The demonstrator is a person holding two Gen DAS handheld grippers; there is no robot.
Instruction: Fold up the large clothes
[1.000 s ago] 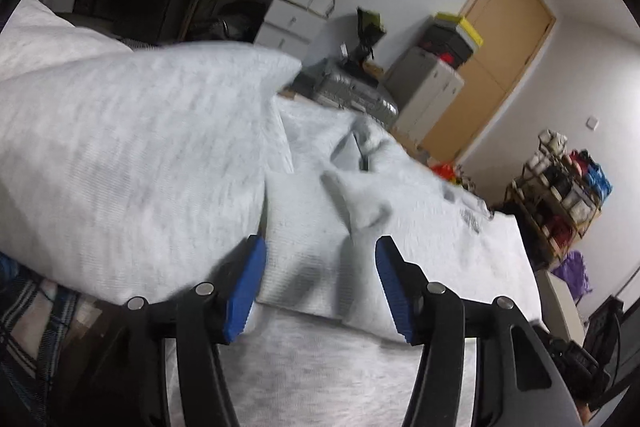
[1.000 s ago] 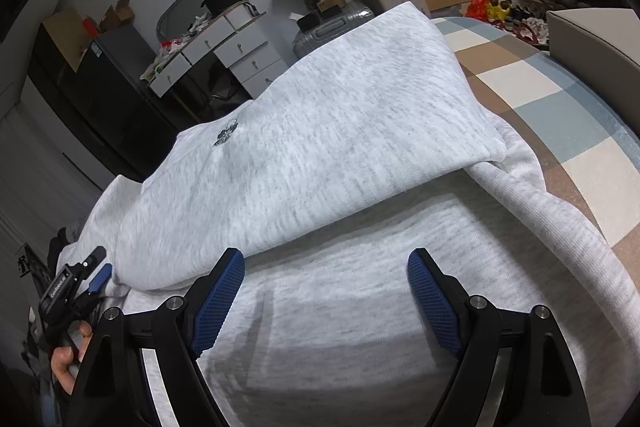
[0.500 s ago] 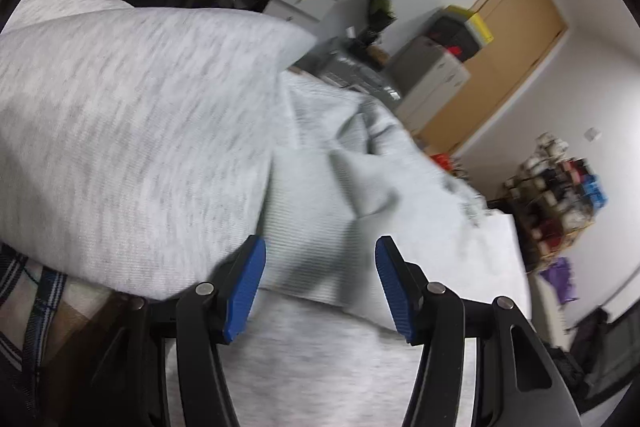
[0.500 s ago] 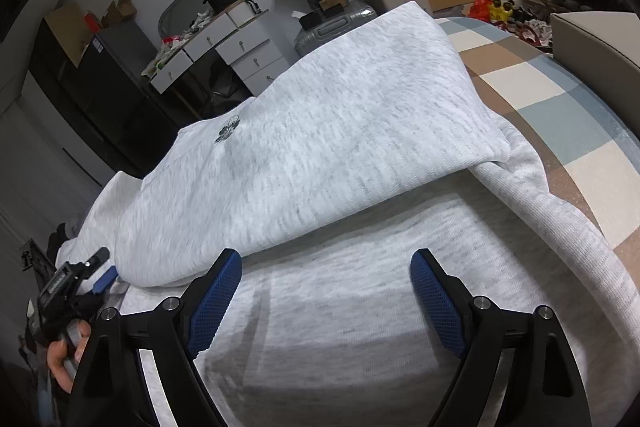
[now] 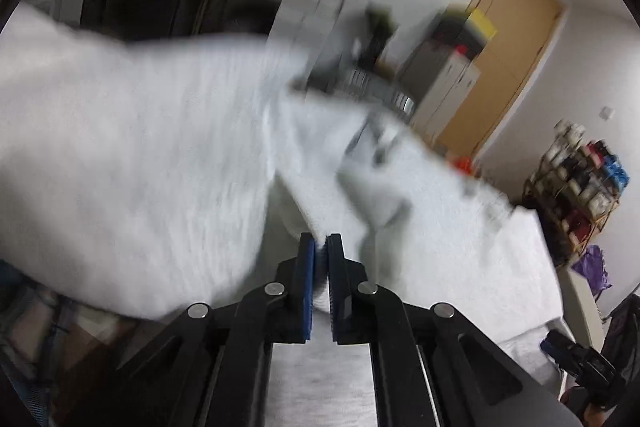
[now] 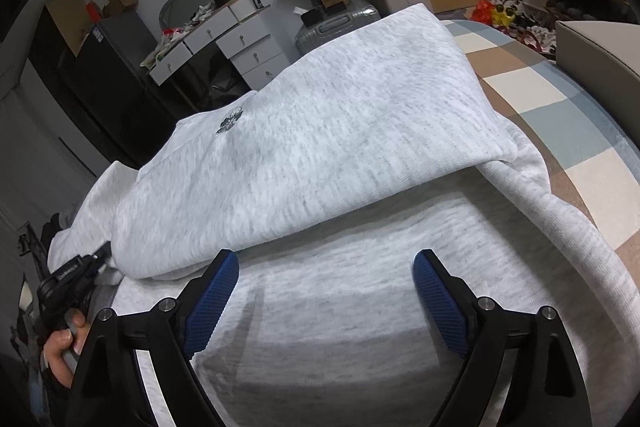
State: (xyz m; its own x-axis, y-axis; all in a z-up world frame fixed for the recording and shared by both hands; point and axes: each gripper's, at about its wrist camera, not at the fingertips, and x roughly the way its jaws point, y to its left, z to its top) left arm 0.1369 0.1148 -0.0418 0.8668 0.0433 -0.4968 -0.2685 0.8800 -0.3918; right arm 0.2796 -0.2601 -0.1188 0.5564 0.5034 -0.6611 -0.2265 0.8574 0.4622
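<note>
Sweatshirt (image 6: 320,131) is matt, heathered knit cloth; checked bedcover (image 6: 560,99) smooth fabric.

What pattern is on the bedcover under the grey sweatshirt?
Large checks of brown, cream and pale blue on the bedcover, clearest in the right wrist view beside the sweatshirt.

The left gripper (image 5: 321,247) has its blue-padded jaws drawn nearly together, only a thin sliver showing between the pads, and pale grey cloth is pinched in that sliver; the left wrist view is motion-blurred. The right gripper (image 6: 326,269) has its jaws spread wide, both blue pads (image 6: 438,301) bare and nothing between them, poised low above the grey cloth. In the right wrist view the person's left hand (image 6: 60,341) appears at the lower left edge, fingers wrapped round the black handle of its gripper.
</note>
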